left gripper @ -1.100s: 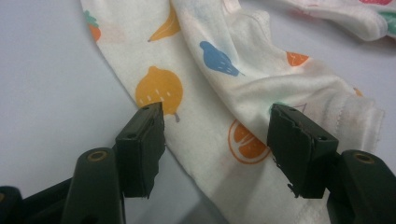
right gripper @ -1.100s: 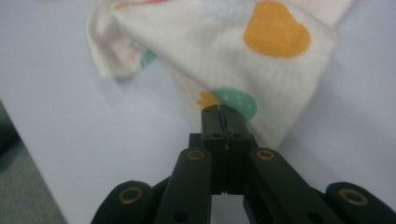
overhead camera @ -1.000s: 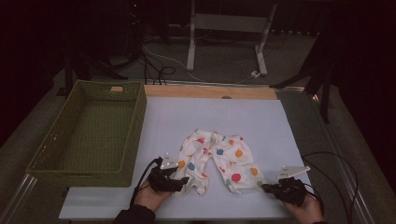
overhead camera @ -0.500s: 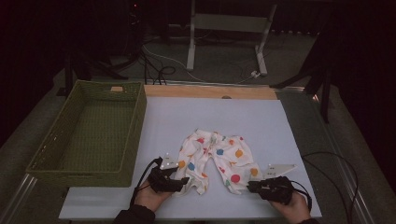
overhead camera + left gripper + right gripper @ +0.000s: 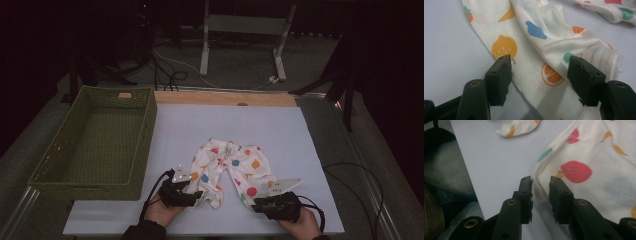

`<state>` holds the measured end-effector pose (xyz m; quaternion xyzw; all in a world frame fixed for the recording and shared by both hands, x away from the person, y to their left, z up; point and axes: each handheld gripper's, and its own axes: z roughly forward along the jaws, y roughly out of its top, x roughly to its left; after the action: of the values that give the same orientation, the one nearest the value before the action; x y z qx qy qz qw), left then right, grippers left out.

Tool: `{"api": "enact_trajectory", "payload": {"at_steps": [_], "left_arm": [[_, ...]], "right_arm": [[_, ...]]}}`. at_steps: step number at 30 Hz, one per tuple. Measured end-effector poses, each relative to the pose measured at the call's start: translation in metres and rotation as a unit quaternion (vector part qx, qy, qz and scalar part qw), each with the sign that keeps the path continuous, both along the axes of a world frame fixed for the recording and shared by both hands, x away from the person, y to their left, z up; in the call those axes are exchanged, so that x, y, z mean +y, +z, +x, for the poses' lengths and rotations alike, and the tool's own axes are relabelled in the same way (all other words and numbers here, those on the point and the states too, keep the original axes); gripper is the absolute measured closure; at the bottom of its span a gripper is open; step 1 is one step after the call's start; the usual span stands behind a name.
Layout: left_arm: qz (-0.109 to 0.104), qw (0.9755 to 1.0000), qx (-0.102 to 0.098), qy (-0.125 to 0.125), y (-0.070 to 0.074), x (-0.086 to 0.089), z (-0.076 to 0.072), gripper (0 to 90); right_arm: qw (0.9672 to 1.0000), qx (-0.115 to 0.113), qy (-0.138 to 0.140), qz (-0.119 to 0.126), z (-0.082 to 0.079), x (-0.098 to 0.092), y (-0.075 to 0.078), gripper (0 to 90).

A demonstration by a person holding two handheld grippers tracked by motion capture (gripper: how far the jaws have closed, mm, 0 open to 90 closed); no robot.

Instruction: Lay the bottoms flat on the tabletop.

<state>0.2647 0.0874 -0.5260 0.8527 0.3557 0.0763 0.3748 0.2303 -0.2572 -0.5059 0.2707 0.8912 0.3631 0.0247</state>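
Note:
A small pair of white trousers (image 5: 232,167) printed with coloured fruit lies spread on the pale board (image 5: 280,125), legs toward me. My left gripper (image 5: 196,195) rests at the hem of the left leg. In the left gripper view its jaws (image 5: 540,66) stand well apart with the cloth (image 5: 544,37) lying loose between them. My right gripper (image 5: 256,205) sits at the hem of the right leg. Its jaws (image 5: 540,182) have just been opening and show a narrow gap, with the cloth's edge (image 5: 584,170) at their tips, unpressed.
A green woven basket (image 5: 145,135) stands along the board's left side. A wooden strip (image 5: 225,97) borders the far edge. Black cable (image 5: 360,175) loops on the grey surface at the right. Metal frame legs (image 5: 205,45) stand beyond the table.
My right gripper has slid left along the front edge up to the right trouser leg, and its jaws have parted slightly. The left gripper and the trousers have stayed put.

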Motion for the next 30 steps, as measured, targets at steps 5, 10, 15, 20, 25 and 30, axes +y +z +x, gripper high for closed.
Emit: {"api": "enact_trajectory", "payload": {"at_steps": [5,10,15,20,25,30], "left_arm": [[0.001,1.0000,-0.001,-0.001,0.000,0.000,0.000,36.3],[0.001,1.0000,-0.001,-0.001,0.000,0.000,0.000,36.3],[0.003,1.0000,0.000,-0.002,0.000,-0.001,-0.001,36.1],[0.003,1.0000,-0.001,-0.007,0.001,-0.001,-0.001,36.2],[0.002,1.0000,-0.001,-0.008,0.001,-0.001,-0.002,36.2],[0.003,1.0000,0.000,-0.009,0.001,-0.002,-0.002,36.2]], "right_arm": [[0.9996,0.003,0.006,-0.028,0.000,0.011,-0.007,80.5],[0.9995,0.003,0.010,-0.030,0.000,0.015,-0.006,88.1],[0.9992,0.009,0.033,-0.019,-0.002,0.032,-0.001,88.4],[0.9989,0.013,0.046,0.003,0.004,0.049,0.003,80.8],[0.9991,0.009,0.041,0.007,0.010,0.049,0.004,79.2],[0.9996,0.002,0.028,0.001,0.013,0.036,0.004,76.8]]}}
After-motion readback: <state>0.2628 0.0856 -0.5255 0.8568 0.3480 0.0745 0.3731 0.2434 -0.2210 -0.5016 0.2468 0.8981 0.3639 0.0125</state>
